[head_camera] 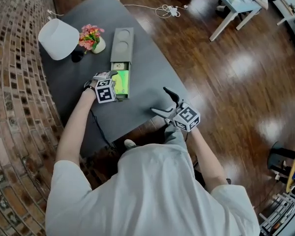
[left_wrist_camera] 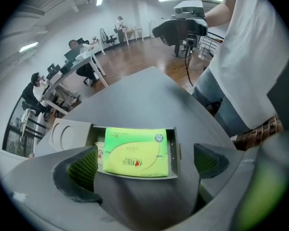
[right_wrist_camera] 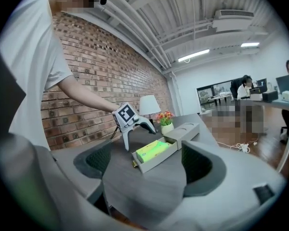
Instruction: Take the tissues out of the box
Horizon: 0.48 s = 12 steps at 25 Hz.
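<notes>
A long grey box [head_camera: 122, 42] lies on the dark table, its drawer [head_camera: 128, 84] pulled out toward me. In the drawer lies a green pack of tissues [head_camera: 121, 82]. My left gripper [head_camera: 107, 77] hovers open at the drawer's left side, just above the pack. In the left gripper view the tissue pack [left_wrist_camera: 135, 153] lies flat between the spread fingers [left_wrist_camera: 82, 166], untouched. My right gripper [head_camera: 161, 101] stands open near the table's front edge, away from the box and holding nothing. The right gripper view shows the tissue pack [right_wrist_camera: 154, 150] in the drawer [right_wrist_camera: 159, 163], with the left gripper [right_wrist_camera: 137, 134] beside it.
A white lamp shade [head_camera: 58, 38] and a small vase of pink flowers [head_camera: 91, 36] stand at the table's far left. A white cable [head_camera: 167, 10] lies on the wooden floor beyond. People sit at desks [left_wrist_camera: 72, 66] in the background.
</notes>
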Available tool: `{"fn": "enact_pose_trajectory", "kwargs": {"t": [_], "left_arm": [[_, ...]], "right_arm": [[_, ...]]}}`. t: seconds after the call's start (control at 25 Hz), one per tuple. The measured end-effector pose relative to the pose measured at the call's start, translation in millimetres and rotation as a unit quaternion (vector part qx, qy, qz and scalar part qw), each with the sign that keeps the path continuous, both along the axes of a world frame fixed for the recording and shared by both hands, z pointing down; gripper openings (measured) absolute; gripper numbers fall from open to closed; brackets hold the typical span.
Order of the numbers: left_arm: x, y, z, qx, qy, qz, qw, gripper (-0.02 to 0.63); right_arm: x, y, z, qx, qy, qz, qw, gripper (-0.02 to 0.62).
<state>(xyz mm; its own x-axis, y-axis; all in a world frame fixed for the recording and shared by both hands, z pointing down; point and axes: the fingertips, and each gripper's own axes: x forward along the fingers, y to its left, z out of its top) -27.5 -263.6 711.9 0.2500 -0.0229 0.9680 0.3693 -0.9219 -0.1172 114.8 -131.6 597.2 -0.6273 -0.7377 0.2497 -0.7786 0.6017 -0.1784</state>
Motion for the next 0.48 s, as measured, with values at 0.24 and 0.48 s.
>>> {"fn": "enact_pose_trajectory", "kwargs": {"t": [0.24, 0.48], "left_arm": [[18.7, -27.9, 23.4, -0.023, -0.029, -0.004, 0.9993, 0.601], [23.4, -25.4, 49.9, -0.043, -0.077, 0.018, 0.9959, 0.601]], "right_arm": [[12.9, 4.8, -0.1, -0.009, -0.007, 0.027, 1.0, 0.466], [25.0, 16.2, 2.8, -0.022, -0.007, 0.045, 0.999, 0.466]]}}
